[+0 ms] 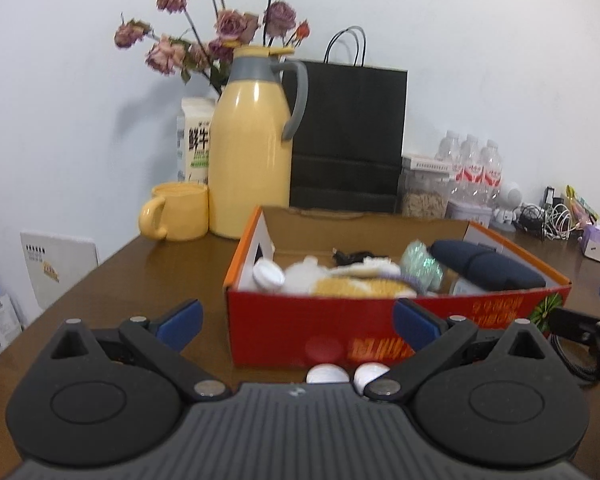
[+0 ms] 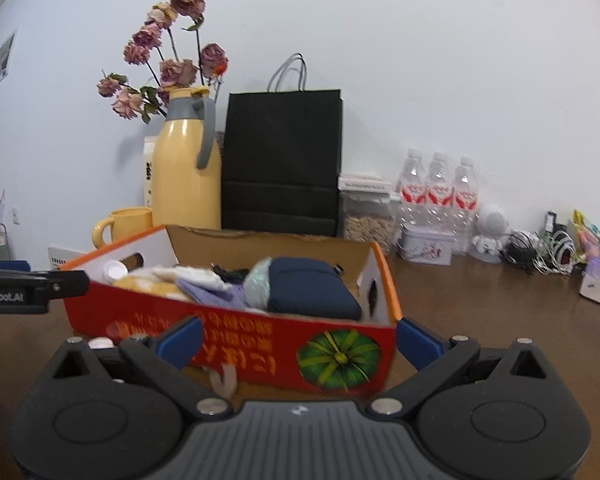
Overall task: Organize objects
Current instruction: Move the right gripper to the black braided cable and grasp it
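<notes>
We hold the left gripper (image 1: 298, 322) level and low, its two blue-padded fingers (image 1: 180, 322) spread wide apart with nothing between them. We hold the right gripper (image 2: 298, 338) level as well, jaws equally wide and empty. In the right wrist view, the left unit's black body shows at the left edge; each unit lies beside the other

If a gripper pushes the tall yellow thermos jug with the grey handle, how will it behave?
The tall yellow thermos jug is narrow for its height, so a high push probably tips it. Its glossy body looks slippery and rigid. It stands beside the yellow mug, which a sideways slide would likely bump.
</notes>
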A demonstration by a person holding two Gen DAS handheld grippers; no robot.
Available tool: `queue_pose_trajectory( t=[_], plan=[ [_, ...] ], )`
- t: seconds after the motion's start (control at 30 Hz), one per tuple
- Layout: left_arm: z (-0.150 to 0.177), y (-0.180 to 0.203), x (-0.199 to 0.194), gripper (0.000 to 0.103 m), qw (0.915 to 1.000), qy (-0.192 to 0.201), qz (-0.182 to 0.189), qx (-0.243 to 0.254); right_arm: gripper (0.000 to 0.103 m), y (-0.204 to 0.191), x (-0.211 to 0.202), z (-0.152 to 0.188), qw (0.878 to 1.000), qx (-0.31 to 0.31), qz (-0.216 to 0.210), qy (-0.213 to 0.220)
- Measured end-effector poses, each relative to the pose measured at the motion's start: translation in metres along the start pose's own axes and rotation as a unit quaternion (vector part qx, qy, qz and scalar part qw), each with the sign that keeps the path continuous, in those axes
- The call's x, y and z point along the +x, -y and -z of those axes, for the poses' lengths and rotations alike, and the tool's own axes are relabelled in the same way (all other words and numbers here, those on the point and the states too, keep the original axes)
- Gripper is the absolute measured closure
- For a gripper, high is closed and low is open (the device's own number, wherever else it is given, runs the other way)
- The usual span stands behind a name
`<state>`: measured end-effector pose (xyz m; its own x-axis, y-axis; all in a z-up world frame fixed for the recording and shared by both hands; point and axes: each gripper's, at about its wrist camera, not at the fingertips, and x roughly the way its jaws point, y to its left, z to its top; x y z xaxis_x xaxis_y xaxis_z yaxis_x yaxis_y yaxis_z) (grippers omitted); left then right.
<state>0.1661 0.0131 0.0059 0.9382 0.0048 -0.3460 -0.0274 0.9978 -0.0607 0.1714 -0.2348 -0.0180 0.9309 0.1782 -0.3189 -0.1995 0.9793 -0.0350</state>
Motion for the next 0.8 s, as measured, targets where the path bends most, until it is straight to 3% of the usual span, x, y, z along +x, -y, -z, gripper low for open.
queue_pose_trajectory(
  t=[0.27, 0.5, 0.67, 0.8],
  plan=[
    [0.005, -0.003, -0.005, 0.0, 1.0, -0.004, -0.002, -0.003, 0.0, 0.02, -0.016, 0.02, 0.999, 0.0, 0.029, -0.037],
    [0.005, -0.002, -0.005, 0.0, 1.0, -0.006, -0.003, -0.002, 0.0, 0.059, -0.02, 0.028, 0.996, 0.055, 0.038, -0.067],
    [0.005, -0.001, -0.003, 0.0, 0.9999, -0.011, -0.003, 0.001, 0.0, 0.072, -0.01, 0.03, 0.994, 0.021, 0.04, -0.097],
    [0.006, 0.0, -0.003, 0.0, 0.9999, -0.013, -0.003, 0.002, 0.0, 0.082, 0.006, 0.032, 0.99, -0.02, 0.004, -0.142]
  ],
)
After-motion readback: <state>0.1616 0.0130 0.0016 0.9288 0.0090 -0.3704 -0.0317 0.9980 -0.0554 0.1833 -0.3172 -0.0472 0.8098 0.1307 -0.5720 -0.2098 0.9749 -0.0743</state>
